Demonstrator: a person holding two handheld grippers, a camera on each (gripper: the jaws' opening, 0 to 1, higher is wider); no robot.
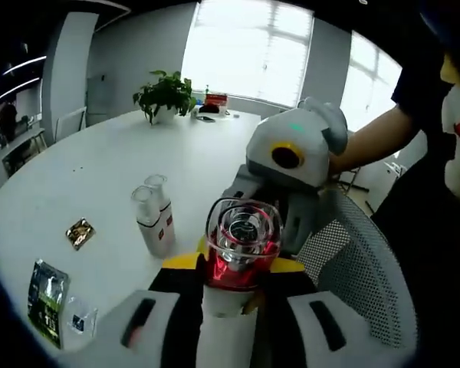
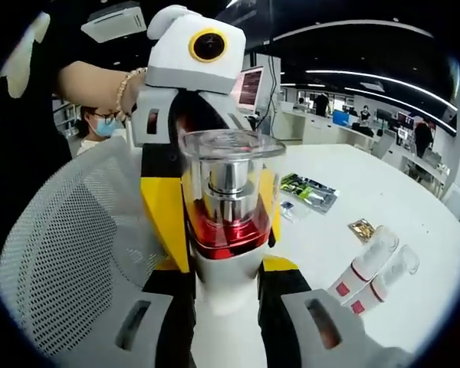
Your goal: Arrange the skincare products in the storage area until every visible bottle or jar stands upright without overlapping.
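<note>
A bottle with a white body, red middle and clear cap [image 1: 241,241] [image 2: 228,207] is held over the table's edge. My left gripper [image 1: 236,264] is shut on it, yellow jaw tips flanking the red part. My right gripper [image 2: 224,287] grips the white lower body. In the left gripper view the right gripper [image 1: 291,161] reaches in from behind the bottle. In the right gripper view the left gripper [image 2: 195,69] stands behind it. Two small white bottles with clear caps [image 1: 155,215] [image 2: 372,272] sit side by side on the white table [image 1: 84,176] [image 2: 399,192].
A gold sachet [image 1: 80,232] [image 2: 361,228] and green packets [image 1: 46,299] [image 2: 310,190] lie on the table. A potted plant [image 1: 165,93] stands at the far side. A white mesh chair [image 1: 368,268] [image 2: 69,245] is close beside the grippers. A person's arm [image 1: 376,138] [image 2: 92,80] holds each gripper.
</note>
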